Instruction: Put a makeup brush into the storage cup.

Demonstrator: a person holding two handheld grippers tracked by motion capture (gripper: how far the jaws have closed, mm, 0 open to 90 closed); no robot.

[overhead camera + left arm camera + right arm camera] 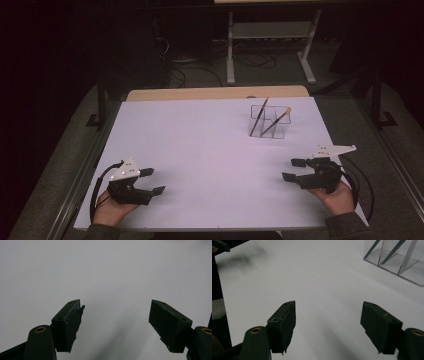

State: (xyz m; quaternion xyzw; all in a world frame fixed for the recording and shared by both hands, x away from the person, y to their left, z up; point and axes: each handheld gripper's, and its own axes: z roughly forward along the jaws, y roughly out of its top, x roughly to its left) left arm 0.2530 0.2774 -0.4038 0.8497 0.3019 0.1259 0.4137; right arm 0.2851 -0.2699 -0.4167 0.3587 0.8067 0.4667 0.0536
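Covering most of the table, a white sheet [210, 150] lies bare between two hand-held grippers. Near its far right stands a clear divided holder [268, 125] with two paintbrushes [259, 116] leaning inside, well apart from both hands. The left gripper [152, 181] rests at the near left corner, jaws spread wide on nothing. The right gripper [294, 169] sits at the near right, nearest the holder, its jaws likewise parted and empty.
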